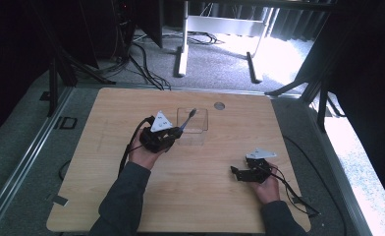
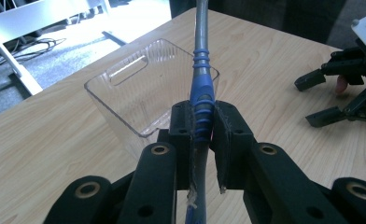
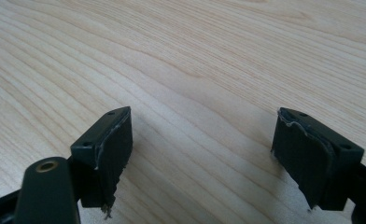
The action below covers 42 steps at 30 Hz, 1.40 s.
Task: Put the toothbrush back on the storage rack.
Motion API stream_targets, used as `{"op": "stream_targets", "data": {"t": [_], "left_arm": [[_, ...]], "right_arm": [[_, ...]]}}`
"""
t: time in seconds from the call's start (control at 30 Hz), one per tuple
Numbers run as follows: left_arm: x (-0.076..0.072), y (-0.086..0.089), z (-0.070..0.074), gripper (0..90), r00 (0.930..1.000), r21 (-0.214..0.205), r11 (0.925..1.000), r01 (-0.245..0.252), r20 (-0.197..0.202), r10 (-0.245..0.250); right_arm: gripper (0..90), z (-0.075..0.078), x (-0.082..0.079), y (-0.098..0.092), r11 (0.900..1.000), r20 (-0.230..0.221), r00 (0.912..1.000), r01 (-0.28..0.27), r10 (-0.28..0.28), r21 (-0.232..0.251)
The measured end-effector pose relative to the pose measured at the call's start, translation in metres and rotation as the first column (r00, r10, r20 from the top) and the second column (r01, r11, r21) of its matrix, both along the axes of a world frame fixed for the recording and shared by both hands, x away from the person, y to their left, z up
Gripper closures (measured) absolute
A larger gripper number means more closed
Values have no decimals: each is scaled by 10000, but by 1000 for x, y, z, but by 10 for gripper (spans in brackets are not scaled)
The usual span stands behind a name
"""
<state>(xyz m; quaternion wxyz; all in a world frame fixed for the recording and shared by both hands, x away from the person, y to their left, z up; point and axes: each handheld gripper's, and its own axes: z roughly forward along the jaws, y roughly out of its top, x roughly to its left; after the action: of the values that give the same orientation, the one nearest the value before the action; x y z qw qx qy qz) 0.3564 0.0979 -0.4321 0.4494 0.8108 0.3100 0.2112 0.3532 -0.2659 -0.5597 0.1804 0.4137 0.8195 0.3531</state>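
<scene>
- I see a light wooden tabletop with rounded corners (image 1: 190,196), its grain running lengthwise, and a small round grey grommet (image 1: 219,105) near the far edge.
- Grey speckled carpet floor (image 1: 215,64) beyond it, bright daylight patch (image 1: 284,56) at the right.
- White metal desk frame (image 1: 220,24) stands on the carpet at the far side.
- Black cables (image 1: 144,66) are tangled on the floor, far left.
- Dark curtains or panels (image 1: 13,54) on both sides.
- Grey metal floor rail (image 1: 28,157) along the left.

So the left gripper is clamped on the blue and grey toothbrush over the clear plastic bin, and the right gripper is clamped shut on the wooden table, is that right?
Not quite. The right gripper is open, its jaws wide apart with nothing between them over the wooden table, as the right gripper view shows. The rest holds: the left gripper is clamped on the blue and grey toothbrush over the clear plastic bin.
</scene>
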Motion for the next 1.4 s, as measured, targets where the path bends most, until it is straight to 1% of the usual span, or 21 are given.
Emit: {"op": "stream_targets", "data": {"t": [0.13, 0.3, 0.43, 0.67, 1.03, 1.3, 1.4], "left_arm": [[2, -2, 1, 788, 9999, -165, 9998, -81, 75, 83], [2, -4, 2, 788, 9999, -210, 9997, -117, 100, 119], [3, -7, 1, 788, 9996, -294, 9994, -185, 192, 191], [4, -8, 2, 788, 9988, -612, 9974, -377, 301, 396], [7, -10, 1, 788, 9976, -903, 9943, -562, 351, 596], [8, -11, 2, 788, 9968, -988, 9932, -610, 459, 658], [9, -13, 2, 788, 9959, -1132, 9914, -651, 552, 717]], "right_arm": [[200, 0, 0, 0, 10000, 1, 10000, 0, 0, -1], [200, 0, 0, 0, 10000, 1, 10000, -1, 1, 0], [200, 0, 0, 0, 10000, -2, 10000, 0, 0, -2], [200, 0, 0, 0, 10000, -6, 10000, 1, -1, 0], [200, 0, 0, 0, 10000, -3, 10000, 0, 0, -4], [200, 0, 0, 0, 10000, 0, 10000, -2, 2, -3], [200, 0, 0, 0, 10000, 6, 10000, -3, 3, -7]]}}
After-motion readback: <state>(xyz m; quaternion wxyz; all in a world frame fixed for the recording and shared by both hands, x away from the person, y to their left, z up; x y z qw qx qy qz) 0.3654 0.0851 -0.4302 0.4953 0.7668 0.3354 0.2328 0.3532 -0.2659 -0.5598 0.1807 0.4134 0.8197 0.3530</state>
